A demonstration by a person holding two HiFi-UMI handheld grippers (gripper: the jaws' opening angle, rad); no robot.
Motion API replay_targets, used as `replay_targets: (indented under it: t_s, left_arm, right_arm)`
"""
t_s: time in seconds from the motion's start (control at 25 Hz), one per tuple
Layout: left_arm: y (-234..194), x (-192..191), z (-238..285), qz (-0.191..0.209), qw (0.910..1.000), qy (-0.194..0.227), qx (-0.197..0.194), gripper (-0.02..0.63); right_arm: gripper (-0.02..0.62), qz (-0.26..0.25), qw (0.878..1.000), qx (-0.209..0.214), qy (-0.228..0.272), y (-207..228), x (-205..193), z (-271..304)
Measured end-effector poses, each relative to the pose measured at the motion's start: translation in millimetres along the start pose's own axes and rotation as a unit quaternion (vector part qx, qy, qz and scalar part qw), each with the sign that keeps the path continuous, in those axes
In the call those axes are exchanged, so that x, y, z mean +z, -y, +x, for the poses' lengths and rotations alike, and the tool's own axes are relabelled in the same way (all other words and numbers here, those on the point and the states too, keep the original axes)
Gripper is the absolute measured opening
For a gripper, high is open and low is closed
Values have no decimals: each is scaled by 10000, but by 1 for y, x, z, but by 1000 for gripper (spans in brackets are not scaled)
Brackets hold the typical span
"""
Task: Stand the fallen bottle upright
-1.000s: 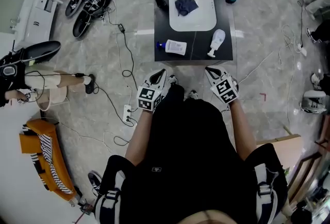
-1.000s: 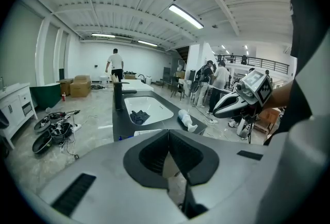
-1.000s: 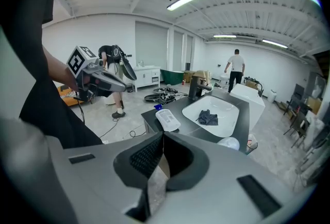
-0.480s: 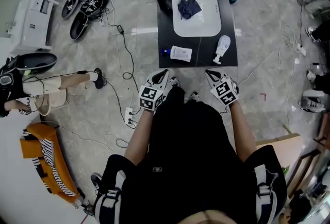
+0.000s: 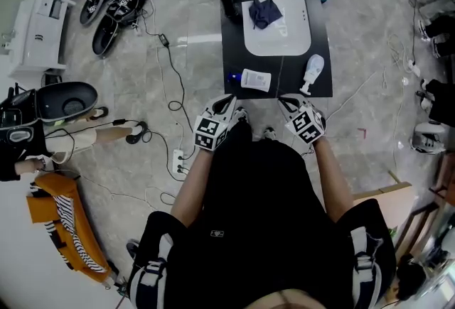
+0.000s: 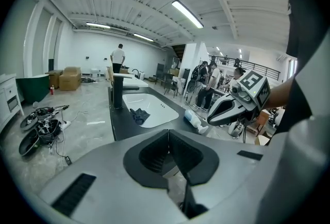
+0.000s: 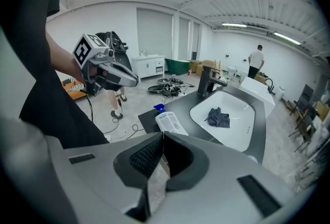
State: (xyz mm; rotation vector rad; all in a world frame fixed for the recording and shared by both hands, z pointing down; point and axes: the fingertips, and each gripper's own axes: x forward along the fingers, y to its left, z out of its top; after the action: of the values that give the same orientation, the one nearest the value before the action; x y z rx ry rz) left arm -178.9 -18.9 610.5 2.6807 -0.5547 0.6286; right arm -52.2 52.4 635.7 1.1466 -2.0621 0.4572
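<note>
We've closed in on the sink — the blue-capped bottle lies just before it, a white bottle apparently flat beside. Left gripper and right gripper — jaws together, empty; reaching comes next.

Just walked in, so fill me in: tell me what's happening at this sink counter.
A person stands at the black counter, a gripper in each hand. The left gripper and right gripper are shut, empty, at its near edge. A blue-capped bottle and a white pump bottle lie on their sides, untouched.
</note>
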Motion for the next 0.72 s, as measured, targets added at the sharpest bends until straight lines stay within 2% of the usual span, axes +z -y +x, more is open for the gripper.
replay_targets:
  t_s: [0.72]
  left_arm:
    - [-56,-1,7,214,9978,-76,-617,14]
  right_arm:
    - [61,80,9997,-20,-245,-17,38,64]
